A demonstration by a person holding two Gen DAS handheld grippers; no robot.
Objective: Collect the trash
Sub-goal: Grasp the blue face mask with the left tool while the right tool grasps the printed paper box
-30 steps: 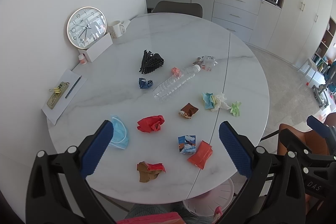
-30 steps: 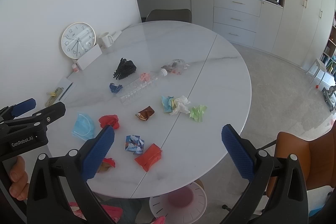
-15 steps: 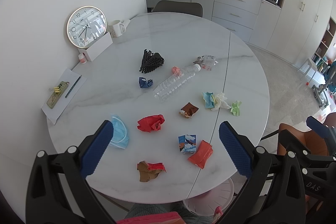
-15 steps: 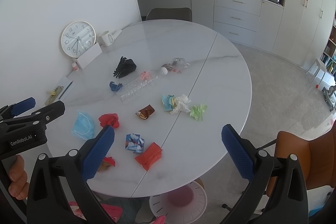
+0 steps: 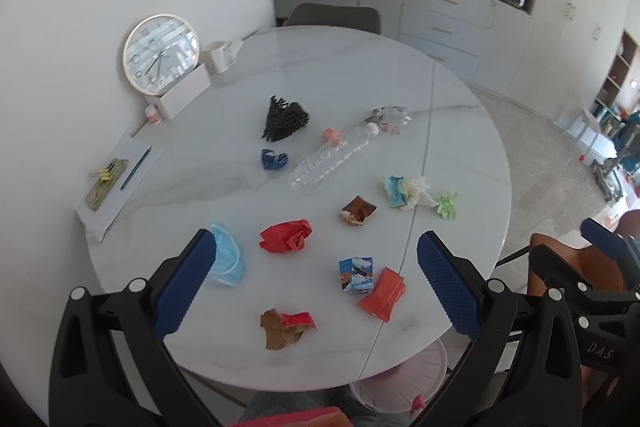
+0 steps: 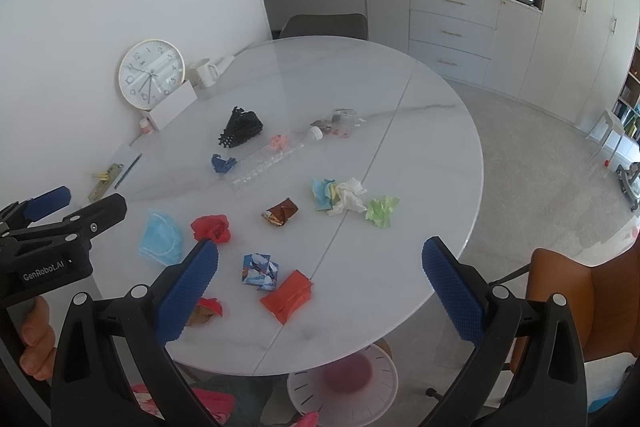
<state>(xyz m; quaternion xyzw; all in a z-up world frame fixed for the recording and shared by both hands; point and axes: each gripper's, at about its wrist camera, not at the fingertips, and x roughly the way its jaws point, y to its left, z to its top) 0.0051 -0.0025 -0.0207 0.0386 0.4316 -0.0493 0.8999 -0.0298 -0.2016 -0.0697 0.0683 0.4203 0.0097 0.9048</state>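
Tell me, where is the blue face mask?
The blue face mask lies flat on the table's near left part, in both views, just left of the crumpled red paper.

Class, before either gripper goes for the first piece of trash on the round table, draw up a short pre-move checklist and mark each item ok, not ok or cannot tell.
1. Left gripper open and holding nothing: ok.
2. Right gripper open and holding nothing: ok.
3. Both grippers held above the white marble round table, touching no trash: ok.
4. Near pieces lie apart for single grasps, such as the flat orange-red packet and the crumpled red wrapper: ok.
5. Clear plastic bottle lying on its side, cap on: ok.
6. Place to drop the trash: a pink round bin shows under the table edge, but whether it is open is cannot tell.
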